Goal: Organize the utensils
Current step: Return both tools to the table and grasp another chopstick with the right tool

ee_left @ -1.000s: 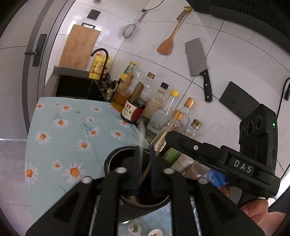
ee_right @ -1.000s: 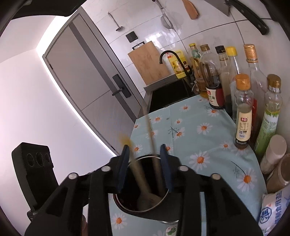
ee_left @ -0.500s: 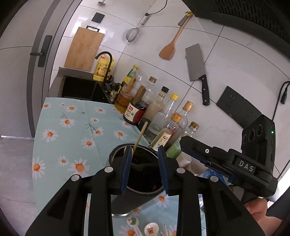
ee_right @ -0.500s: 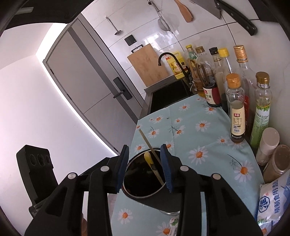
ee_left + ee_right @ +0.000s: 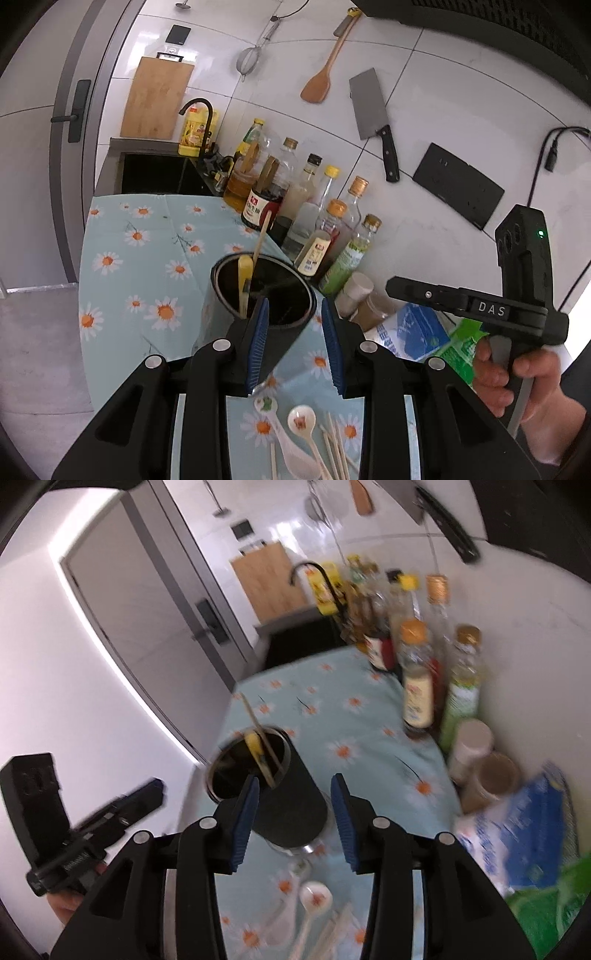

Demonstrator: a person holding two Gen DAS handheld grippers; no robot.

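A light blue tablecloth (image 5: 122, 258) printed with white daisies with orange centres covers the counter. The utensil holder (image 5: 284, 332) on it is black, and a yellow-handled utensil (image 5: 244, 273) and a pale wooden chopstick (image 5: 261, 236) stand inside. White ceramic spoons (image 5: 301, 421) carry small coloured motifs. The left gripper (image 5: 295, 343) and right gripper (image 5: 295, 812) are black with blue ribbed pads. The wall tiles (image 5: 424, 122) are white
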